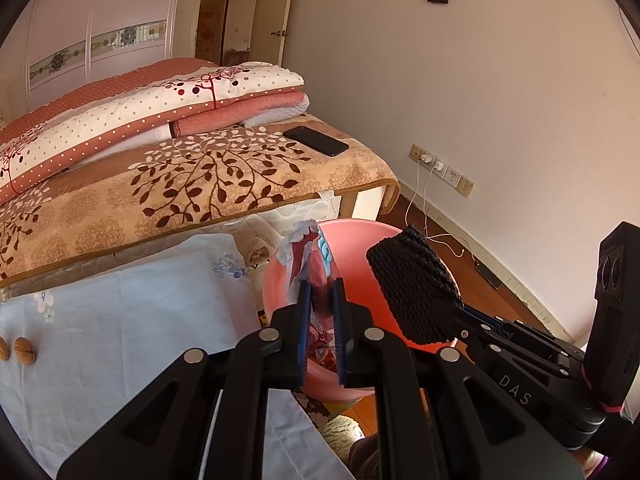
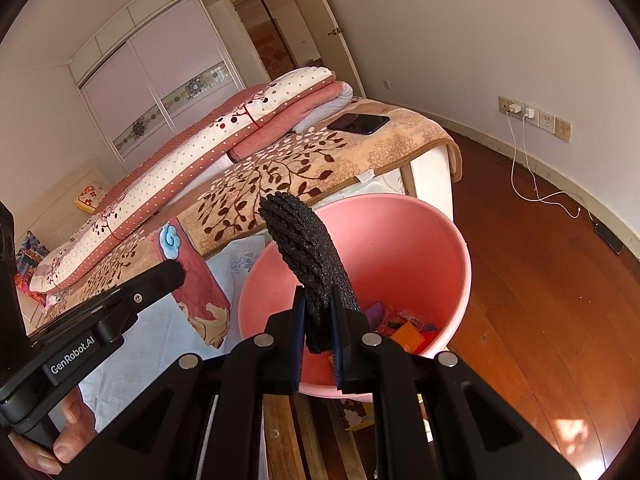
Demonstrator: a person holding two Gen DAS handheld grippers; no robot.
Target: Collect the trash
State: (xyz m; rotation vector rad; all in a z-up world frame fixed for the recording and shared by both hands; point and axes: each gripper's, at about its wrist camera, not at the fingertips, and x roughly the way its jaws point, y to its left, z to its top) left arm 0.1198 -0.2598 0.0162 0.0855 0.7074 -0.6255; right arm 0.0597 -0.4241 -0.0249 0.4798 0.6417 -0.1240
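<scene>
Black pad (image 2: 310, 264) between right jaws

The pink bin (image 2: 420, 240) stands open-mouthed just beside the bed (image 2: 320, 160), which blocks its left side. Bare floor (image 2: 540, 280) lies clear to its right, crossed only by charger cables (image 2: 532, 196) near the wall.

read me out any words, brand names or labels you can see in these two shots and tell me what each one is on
"DAS": on the body of the right gripper, left wrist view.
"GenRobot.AI": on the body of the left gripper, right wrist view.
Print on the packets in the pink bin: too small to read.
</scene>
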